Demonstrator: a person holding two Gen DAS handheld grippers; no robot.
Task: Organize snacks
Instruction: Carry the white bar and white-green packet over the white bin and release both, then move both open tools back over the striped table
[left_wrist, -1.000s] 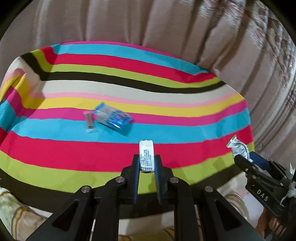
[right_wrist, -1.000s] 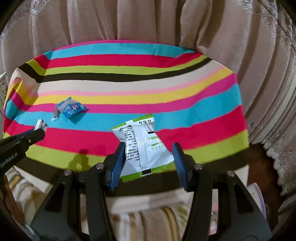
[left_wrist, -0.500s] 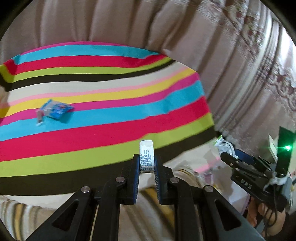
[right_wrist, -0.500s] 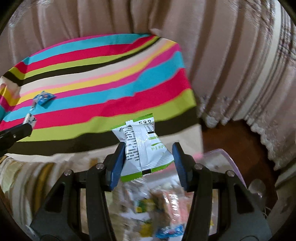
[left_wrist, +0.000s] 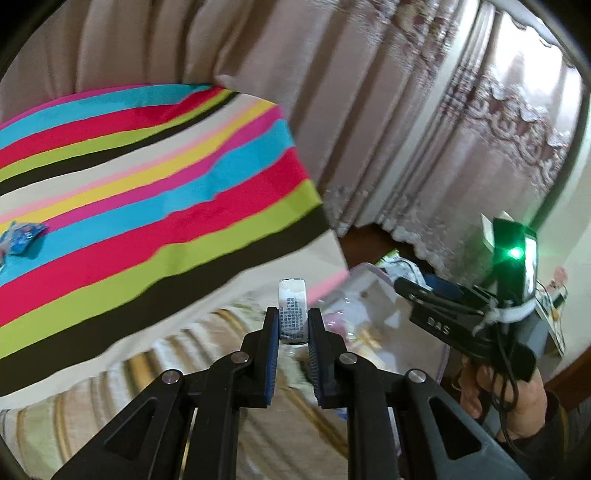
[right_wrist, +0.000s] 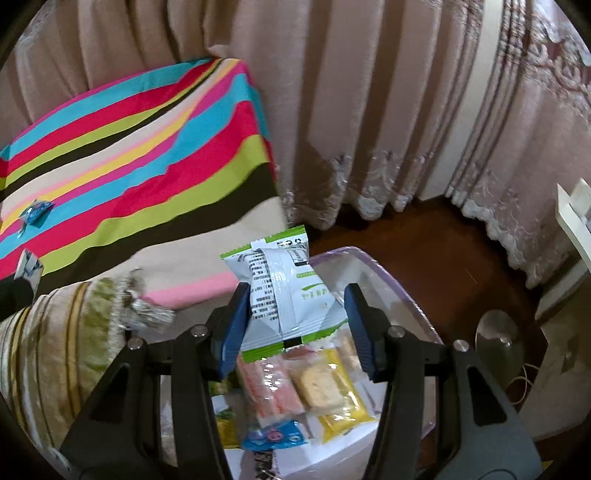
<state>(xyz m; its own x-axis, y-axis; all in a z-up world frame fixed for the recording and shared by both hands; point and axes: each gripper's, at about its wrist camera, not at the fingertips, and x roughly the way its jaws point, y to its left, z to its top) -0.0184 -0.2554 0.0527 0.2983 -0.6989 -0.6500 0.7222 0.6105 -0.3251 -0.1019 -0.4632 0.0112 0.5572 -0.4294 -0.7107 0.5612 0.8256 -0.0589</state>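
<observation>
My left gripper (left_wrist: 292, 325) is shut on a small white snack stick (left_wrist: 292, 306) with printed text, held off the striped table's right edge. My right gripper (right_wrist: 293, 317) is shut on a white and green snack packet (right_wrist: 284, 291), held over a clear plastic bin (right_wrist: 388, 280) with a purple rim. The bin holds several wrapped snacks, among them a yellow biscuit pack (right_wrist: 332, 391) and a blue one (right_wrist: 275, 437). The bin also shows in the left wrist view (left_wrist: 365, 295), below the right gripper (left_wrist: 402, 286). A blue snack packet (left_wrist: 20, 236) lies on the table.
The striped tablecloth (left_wrist: 147, 192) hangs over the table edge. Pink curtains (right_wrist: 369, 110) stand behind. A striped cushion (right_wrist: 55, 350) lies left of the bin. Dark wood floor (right_wrist: 443, 251) lies beyond it, with a round metal base (right_wrist: 496, 332) at right.
Both grippers have swung right, away from the table, each keeping its snack. The right gripper now hangs over the snack bin, and the blue packet has slid to the far left of both views.
</observation>
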